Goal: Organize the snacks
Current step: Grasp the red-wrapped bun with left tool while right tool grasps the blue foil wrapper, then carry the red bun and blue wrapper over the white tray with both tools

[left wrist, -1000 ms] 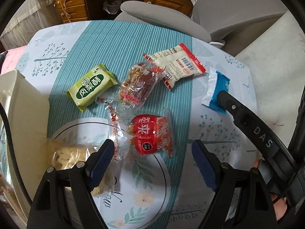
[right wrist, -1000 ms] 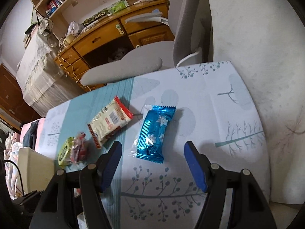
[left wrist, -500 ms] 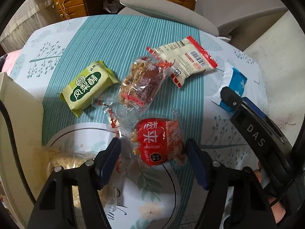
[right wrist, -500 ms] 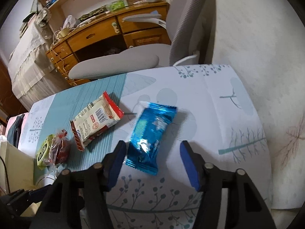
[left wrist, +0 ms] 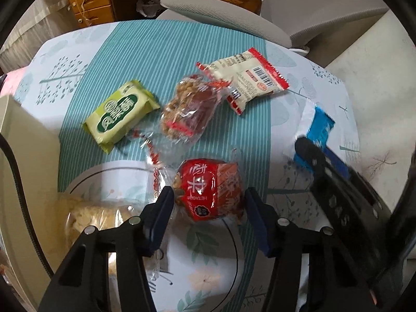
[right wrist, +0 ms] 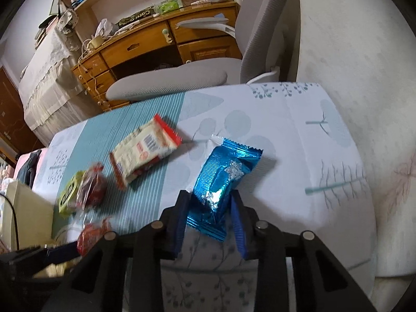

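Note:
My left gripper (left wrist: 208, 202) is closed around a red snack packet (left wrist: 208, 191) on the tablecloth, its pads touching both sides. My right gripper (right wrist: 209, 208) is shut on the near end of a blue foil packet (right wrist: 223, 176), which also shows in the left wrist view (left wrist: 318, 127). A green packet (left wrist: 119, 113), a clear nut-bar packet (left wrist: 187, 110) and a white-and-red packet (left wrist: 247, 80) lie further back on the teal stripe. A clear packet of pale snack (left wrist: 88, 218) lies left of my left gripper.
A cream box wall (left wrist: 23, 161) stands at the left edge of the table. A grey office chair (right wrist: 182, 78) sits behind the table, with a wooden desk (right wrist: 156, 44) beyond. The white wall (right wrist: 351, 52) is close on the right.
Both grippers moved forward and closed: the left around the red packet, the right onto the blue packet.

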Motion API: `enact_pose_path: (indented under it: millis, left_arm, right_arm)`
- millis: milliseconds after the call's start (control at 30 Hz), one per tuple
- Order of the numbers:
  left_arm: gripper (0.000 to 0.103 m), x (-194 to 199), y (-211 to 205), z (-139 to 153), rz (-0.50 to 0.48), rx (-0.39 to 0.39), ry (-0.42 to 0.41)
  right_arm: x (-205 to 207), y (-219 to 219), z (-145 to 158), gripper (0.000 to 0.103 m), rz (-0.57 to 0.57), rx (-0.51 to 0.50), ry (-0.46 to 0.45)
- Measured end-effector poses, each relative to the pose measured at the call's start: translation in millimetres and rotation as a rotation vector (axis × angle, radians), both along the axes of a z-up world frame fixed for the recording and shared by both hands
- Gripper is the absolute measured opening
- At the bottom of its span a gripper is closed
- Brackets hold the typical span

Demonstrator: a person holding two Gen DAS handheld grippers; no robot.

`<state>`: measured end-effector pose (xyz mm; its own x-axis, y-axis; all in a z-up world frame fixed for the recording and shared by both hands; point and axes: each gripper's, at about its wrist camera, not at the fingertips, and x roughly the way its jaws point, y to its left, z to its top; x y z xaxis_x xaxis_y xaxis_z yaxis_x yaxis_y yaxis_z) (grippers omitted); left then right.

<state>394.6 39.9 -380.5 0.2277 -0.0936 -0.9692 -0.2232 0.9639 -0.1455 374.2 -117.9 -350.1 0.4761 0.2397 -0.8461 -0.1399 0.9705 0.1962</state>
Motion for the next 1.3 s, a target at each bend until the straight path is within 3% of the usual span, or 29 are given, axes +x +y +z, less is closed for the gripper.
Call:
enact_pose_path:
  millis: [467,867,1300]
  left_arm:
    - [0.054,-50.5,0.8,26.0,-0.009,-0.039,0.043]
    - [0.054,-114.8,-3.4,75.6,-0.072,-0.078,-0.014]
    - [0.054,-194.2,34.6,112.1,-0.115,-0.141,-0.096]
  right_arm:
    - [-71.7,2.0,14.0,0.030,0.064,0.013,0.105]
    - [-135.0,-0.7,52.2,0.030,0.093,-0.021,0.095]
    - [-204.2,29.3,58.7,0.030,0.102,-0.023,0.158]
